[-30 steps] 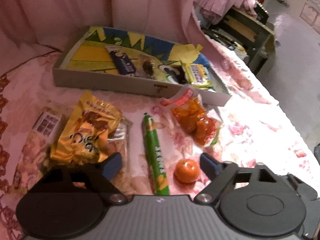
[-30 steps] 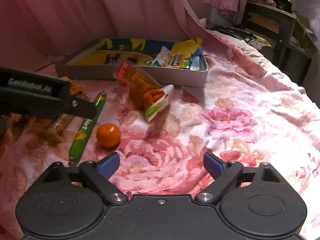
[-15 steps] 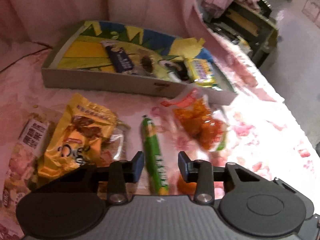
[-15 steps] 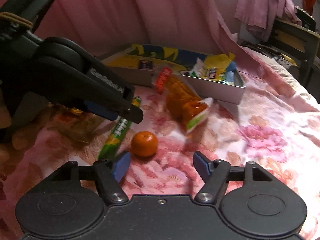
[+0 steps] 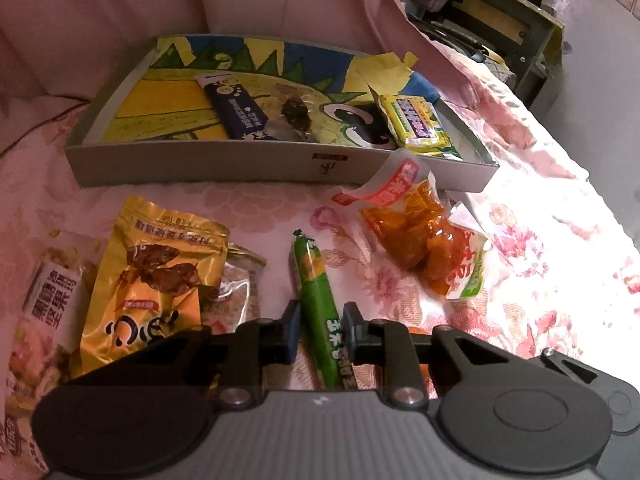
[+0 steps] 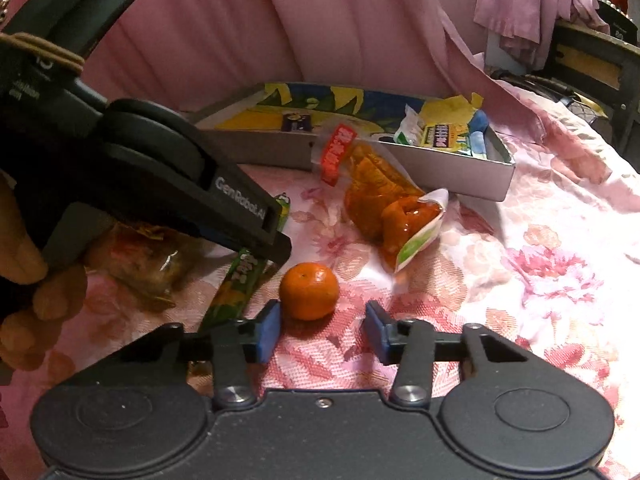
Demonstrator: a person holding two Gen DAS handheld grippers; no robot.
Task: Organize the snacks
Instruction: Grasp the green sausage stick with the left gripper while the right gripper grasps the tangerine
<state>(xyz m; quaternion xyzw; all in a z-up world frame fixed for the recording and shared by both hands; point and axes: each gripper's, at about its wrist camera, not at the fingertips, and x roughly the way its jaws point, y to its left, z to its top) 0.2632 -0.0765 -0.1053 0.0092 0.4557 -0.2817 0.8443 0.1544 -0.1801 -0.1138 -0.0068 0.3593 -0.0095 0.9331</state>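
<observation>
A green sausage stick [image 5: 320,312] lies on the pink flowered bedspread. My left gripper [image 5: 319,330] is closed around its near half, with both pads against its sides. The stick also shows in the right wrist view [image 6: 236,284] under the left gripper's finger. A small orange [image 6: 309,290] sits just ahead of my right gripper [image 6: 322,330], which is open and empty. An orange snack pouch [image 5: 424,240] with a red label lies to the right. A gold snack bag [image 5: 148,280] lies to the left. A grey box [image 5: 280,162] with a colourful lining holds a few snacks.
A clear bag of nuts [image 5: 40,320] lies at the far left, partly under the gold bag. Pink curtains [image 6: 320,20] hang behind the box. A dark shelf unit [image 5: 504,24] stands off the bed's far right.
My left gripper has moved over the green sausage stick and narrowed from wide open to closed on it. My right gripper has moved forward to the orange and narrowed somewhat.
</observation>
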